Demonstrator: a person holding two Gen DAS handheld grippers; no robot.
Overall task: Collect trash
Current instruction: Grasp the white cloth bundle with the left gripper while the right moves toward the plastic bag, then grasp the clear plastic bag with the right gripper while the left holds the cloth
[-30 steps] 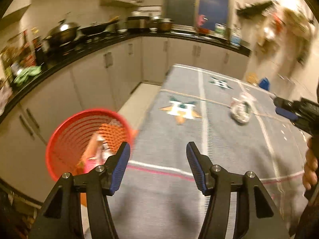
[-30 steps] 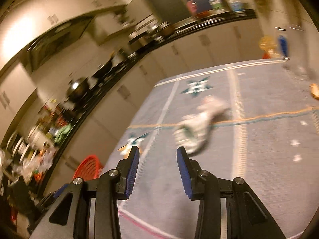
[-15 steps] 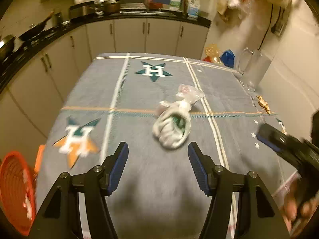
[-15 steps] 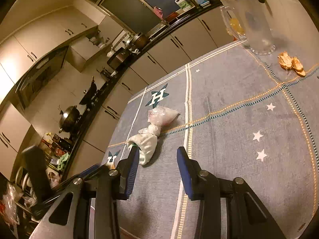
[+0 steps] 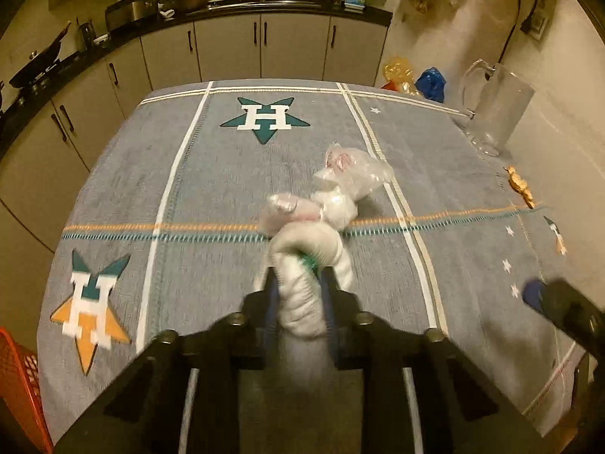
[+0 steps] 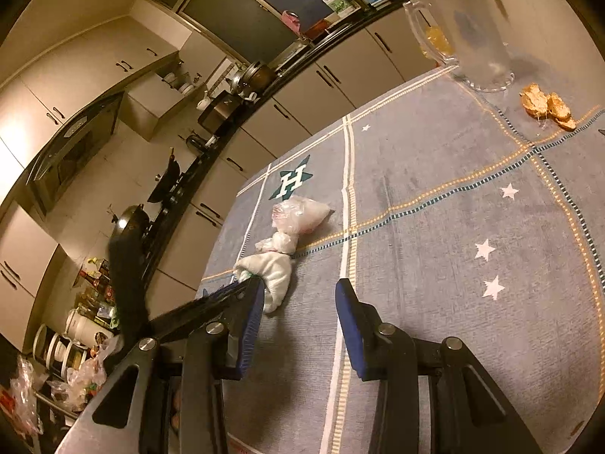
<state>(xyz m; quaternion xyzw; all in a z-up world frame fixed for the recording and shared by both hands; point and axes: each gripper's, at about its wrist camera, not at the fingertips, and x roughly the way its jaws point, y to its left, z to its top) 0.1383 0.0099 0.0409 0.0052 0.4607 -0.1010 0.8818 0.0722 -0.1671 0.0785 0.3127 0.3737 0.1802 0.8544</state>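
Since a second ago the left gripper (image 5: 298,287) has swung from the red basket to the knotted white-and-clear plastic trash bundle (image 5: 314,249) lying mid-surface on the grey star-patterned cloth (image 5: 211,189); its jaws are closing around the bundle's near end. Right gripper (image 6: 298,314) hangs apart, empty, just beside it.

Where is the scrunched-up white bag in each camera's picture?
Left wrist view: the white bag sits low in the middle, between the closing jaws of the left gripper.
Right wrist view: it lies left of the middle, with the left gripper on its near end.
Shared landmark: the teal H star just beyond it.
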